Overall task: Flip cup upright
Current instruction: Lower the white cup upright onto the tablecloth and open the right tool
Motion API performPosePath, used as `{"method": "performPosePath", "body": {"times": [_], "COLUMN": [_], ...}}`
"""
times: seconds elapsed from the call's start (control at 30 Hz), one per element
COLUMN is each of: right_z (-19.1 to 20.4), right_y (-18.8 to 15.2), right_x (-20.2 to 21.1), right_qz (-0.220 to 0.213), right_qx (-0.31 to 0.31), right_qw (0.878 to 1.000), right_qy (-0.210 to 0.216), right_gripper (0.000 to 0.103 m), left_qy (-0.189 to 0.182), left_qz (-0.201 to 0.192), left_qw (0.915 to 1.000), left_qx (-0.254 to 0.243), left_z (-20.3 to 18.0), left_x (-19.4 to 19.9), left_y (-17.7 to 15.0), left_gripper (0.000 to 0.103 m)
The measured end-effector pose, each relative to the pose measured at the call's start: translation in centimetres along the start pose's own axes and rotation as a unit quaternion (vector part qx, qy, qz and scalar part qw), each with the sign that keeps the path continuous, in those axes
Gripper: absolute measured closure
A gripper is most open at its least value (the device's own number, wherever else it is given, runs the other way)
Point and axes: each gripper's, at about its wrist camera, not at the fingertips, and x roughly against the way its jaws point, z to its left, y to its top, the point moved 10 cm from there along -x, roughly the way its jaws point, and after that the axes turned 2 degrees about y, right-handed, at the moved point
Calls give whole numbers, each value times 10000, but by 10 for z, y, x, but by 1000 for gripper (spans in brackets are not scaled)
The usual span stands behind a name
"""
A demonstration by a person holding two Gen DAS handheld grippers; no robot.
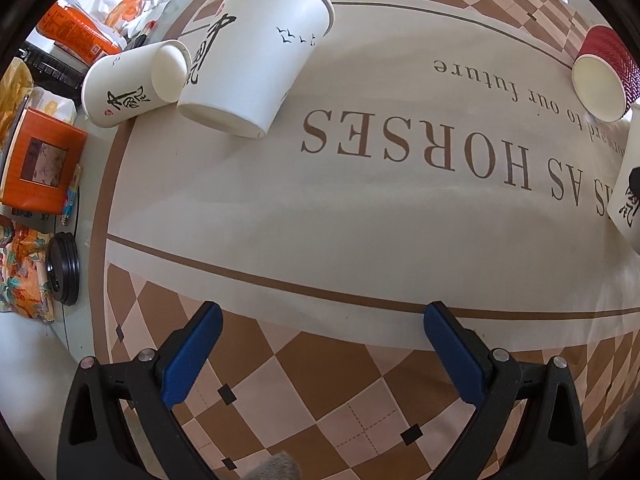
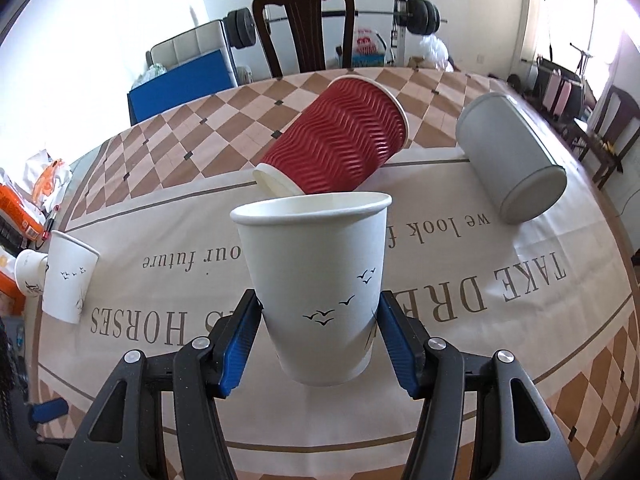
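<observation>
Right claw (image 2: 318,344) grips the white bird-print paper cup (image 2: 316,280) low on its wall, mouth up, axis near vertical, base apparently just above the tablecloth (image 2: 460,320) near its front edge. Left claw (image 1: 322,354) hangs wide and empty, well apart from any cup.

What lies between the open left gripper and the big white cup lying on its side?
Only bare tablecloth with printed letters lies between the left gripper and the big white cup, as the left wrist view shows.
</observation>
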Motion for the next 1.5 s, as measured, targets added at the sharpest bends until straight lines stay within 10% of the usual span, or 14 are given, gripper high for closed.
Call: {"method": "performPosePath", "body": {"times": [0.6,1.5], "right_z": [5,-40], "right_y": [-32,-38], "right_x": [14,101], "right_qz": [-20,17], "right_qx": [446,212], "right_qw": [9990,9982], "right_qy": [-55,-558], "right_gripper": [39,0], "left_qy": [75,-206], "left_qz": [-59,-975], "left_qw": [10000,9949], "left_qx": [-23,-185], "left_z": [-16,-49], "left_x": [16,123], "left_y": [-9,-23], "left_gripper": [0,0]}}
